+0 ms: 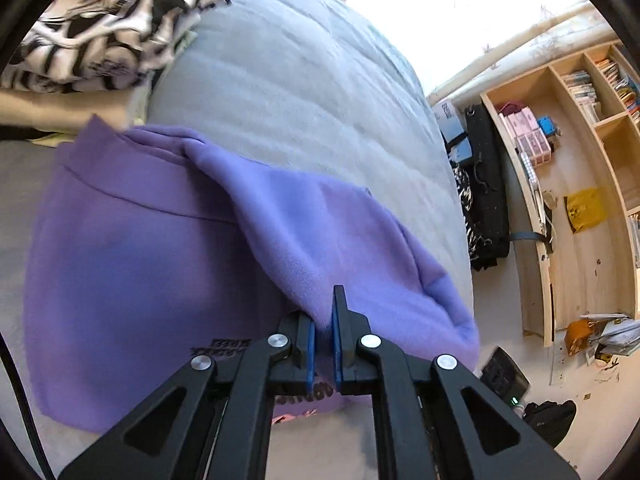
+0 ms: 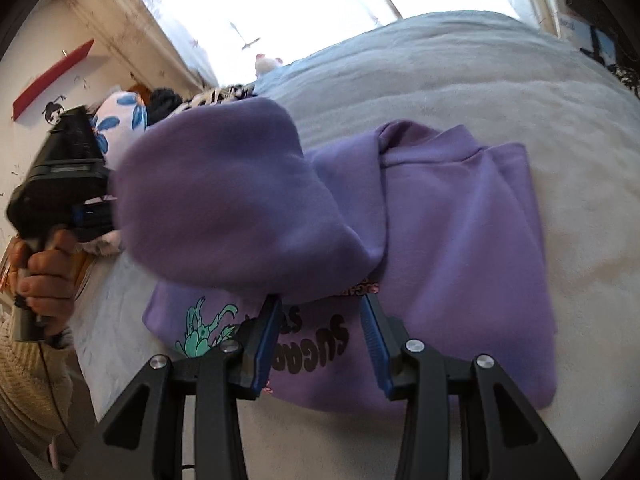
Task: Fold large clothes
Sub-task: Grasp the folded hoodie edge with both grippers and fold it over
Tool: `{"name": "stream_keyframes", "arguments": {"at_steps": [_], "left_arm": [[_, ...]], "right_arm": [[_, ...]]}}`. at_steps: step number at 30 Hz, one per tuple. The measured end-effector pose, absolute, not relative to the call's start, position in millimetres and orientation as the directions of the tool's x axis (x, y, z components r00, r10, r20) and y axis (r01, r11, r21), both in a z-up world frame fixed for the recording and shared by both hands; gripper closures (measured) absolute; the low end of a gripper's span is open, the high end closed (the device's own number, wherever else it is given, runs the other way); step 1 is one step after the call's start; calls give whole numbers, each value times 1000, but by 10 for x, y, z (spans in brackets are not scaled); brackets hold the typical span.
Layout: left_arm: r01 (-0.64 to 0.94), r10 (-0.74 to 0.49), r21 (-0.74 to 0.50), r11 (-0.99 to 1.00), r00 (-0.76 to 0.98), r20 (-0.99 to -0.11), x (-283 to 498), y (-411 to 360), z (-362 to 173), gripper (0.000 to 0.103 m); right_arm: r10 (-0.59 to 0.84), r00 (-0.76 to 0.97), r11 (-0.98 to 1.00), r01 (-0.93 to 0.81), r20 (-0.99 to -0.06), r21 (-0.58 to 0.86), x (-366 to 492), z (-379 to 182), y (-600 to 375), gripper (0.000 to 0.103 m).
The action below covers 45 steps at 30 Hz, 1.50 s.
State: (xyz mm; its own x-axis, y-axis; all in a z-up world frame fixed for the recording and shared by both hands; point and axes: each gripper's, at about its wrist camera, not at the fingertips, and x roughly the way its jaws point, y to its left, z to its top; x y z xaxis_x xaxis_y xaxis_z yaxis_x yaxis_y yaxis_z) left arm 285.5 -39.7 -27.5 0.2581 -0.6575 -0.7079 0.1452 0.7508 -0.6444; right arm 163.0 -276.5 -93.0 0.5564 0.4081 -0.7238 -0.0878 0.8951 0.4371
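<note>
The purple sweatshirt [image 2: 460, 240] lies on the grey bedspread [image 1: 300, 80], print side up, its body already doubled into a rough rectangle, so the job looks well along. One loose part, most likely a sleeve [image 2: 224, 208], is lifted clear of the body and hangs in a soft bulge above the black lettering [image 2: 316, 344]. It's raised, by my reading, so it can be carried across and laid over the folded body.

The left gripper [image 1: 325, 336] does that lifting: its blue pads are pinched tight on a fold of the purple fleece, cloth pulled taut up from the body into the jaws. In the right wrist view the same tool shows at the left edge, a hand [image 2: 44, 280] wrapped round its handle.

The right gripper [image 2: 320, 344] hovers low over the printed front, jaws standing partly apart with nothing between the pads; whether the tips touch the cloth I can't tell. It seems placed to pin or take the hem next.

A black-and-white patterned garment [image 1: 100, 28] sits heaped at the far side of the bed, well apart.
</note>
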Motion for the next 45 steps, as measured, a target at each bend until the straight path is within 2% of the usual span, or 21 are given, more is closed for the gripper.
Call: {"name": "stream_keyframes", "arguments": {"at_steps": [4,7,10,13,16,18,19,20,25,26,27,28,29,33,35,38,40,43,45], "left_arm": [[177,-638,-613,770,259,-725,2721,-103,-419,99],[176,-550,-522,834,210,-808,2610,23,-820,98],[125,-516,-502,856,147,-844,2571,92,-1252,98],[102,-547,-538,837,164,-821,2554,119,-1352,97],[95,-566,-558,824,159,-809,2547,125,-1318,89],[94,-579,-572,815,152,-801,2533,134,-1311,83],[94,-584,-576,812,151,-798,2525,140,-1311,82],[97,-586,-578,810,151,-796,2516,146,-1312,82],[72,-610,-607,791,167,-775,2493,214,-1335,82],[65,-615,-614,786,174,-769,2486,308,-1347,84],[63,-616,-616,785,182,-766,2480,339,-1352,91],[61,-609,-611,789,196,-768,2476,357,-1337,93],[61,-598,-601,797,219,-771,2464,399,-1306,96],[93,-530,-536,839,356,-769,2306,453,-996,98],[129,-498,-493,861,411,-763,2181,441,-853,98],[133,-380,-359,924,434,-817,2035,383,-933,100],[104,-344,-330,938,370,-863,2025,401,-1192,101],[82,-405,-404,911,365,-838,1952,535,-1300,101],[71,-494,-503,861,348,-797,1942,645,-1260,99]], "right_arm": [[423,541,886,-79,-726,457,1592,-996,-2747,62],[424,522,886,-71,-740,458,1529,-1068,-2767,62],[451,503,867,-50,-737,496,1485,-1123,-2826,62],[512,496,817,-26,-702,577,1500,-1140,-2893,62],[588,500,742,-20,-636,670,1550,-1120,-2919,62],[630,504,691,-16,-591,723,1596,-1092,-2908,53],[635,508,681,-12,-582,733,1619,-1083,-2901,45],[633,511,680,-6,-582,733,1646,-1081,-2879,42],[628,444,694,50,-639,718,1869,-1286,-2705,41],[628,432,692,72,-648,718,1913,-1352,-2679,41],[637,427,678,84,-641,730,1948,-1401,-2666,42],[645,432,669,80,-630,739,1955,-1419,-2664,54],[641,445,676,59,-625,735,1969,-1393,-2646,77],[501,556,802,-9,-663,598,1803,-1039,-2641,81],[465,594,818,-4,-656,576,1688,-969,-2737,82],[362,568,870,80,-739,487,1586,-1180,-2882,83],[385,501,859,114,-775,500,1580,-1462,-2919,83],[394,519,851,107,-759,515,1537,-1456,-2905,83],[384,523,865,85,-761,494,1531,-1397,-2857,82]]}}
